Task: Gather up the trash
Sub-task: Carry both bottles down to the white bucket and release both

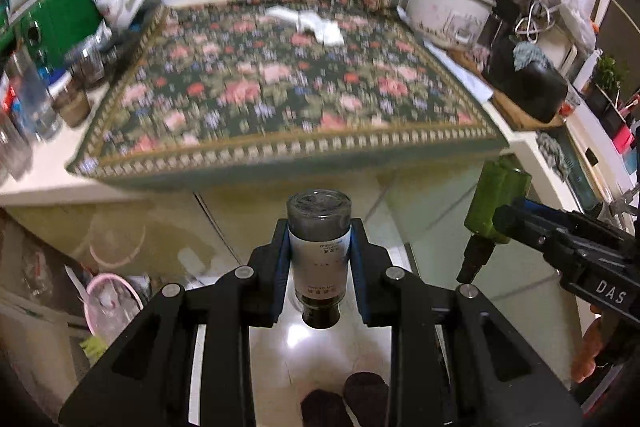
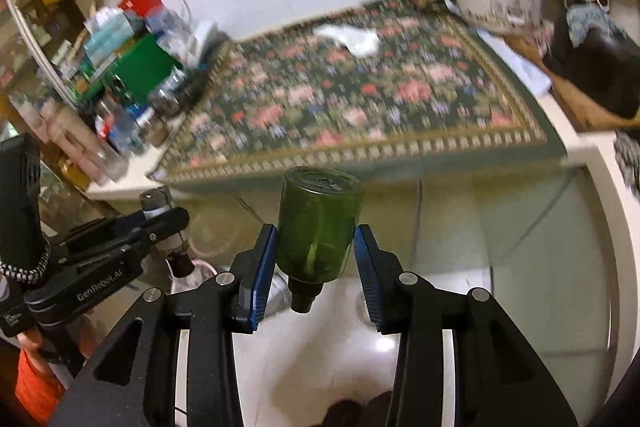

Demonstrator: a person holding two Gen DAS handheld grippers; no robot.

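My left gripper (image 1: 319,255) squeezes a small gray bottle (image 1: 319,247) round its middle, upside down above the floor. My right gripper (image 2: 316,255) hugs a green bottle (image 2: 318,227) the same way, though its right pad looks slightly off. Both look light, hard and slippery. Far ahead, a white tissue (image 1: 316,25) lies on the flowery cloth (image 1: 280,99), nothing blocking it.

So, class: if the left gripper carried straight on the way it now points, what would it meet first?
Probably the front edge of the floral cloth on the counter; the left gripper, holding the white-labelled bottle, points at it across open floor. Depth is uncertain.
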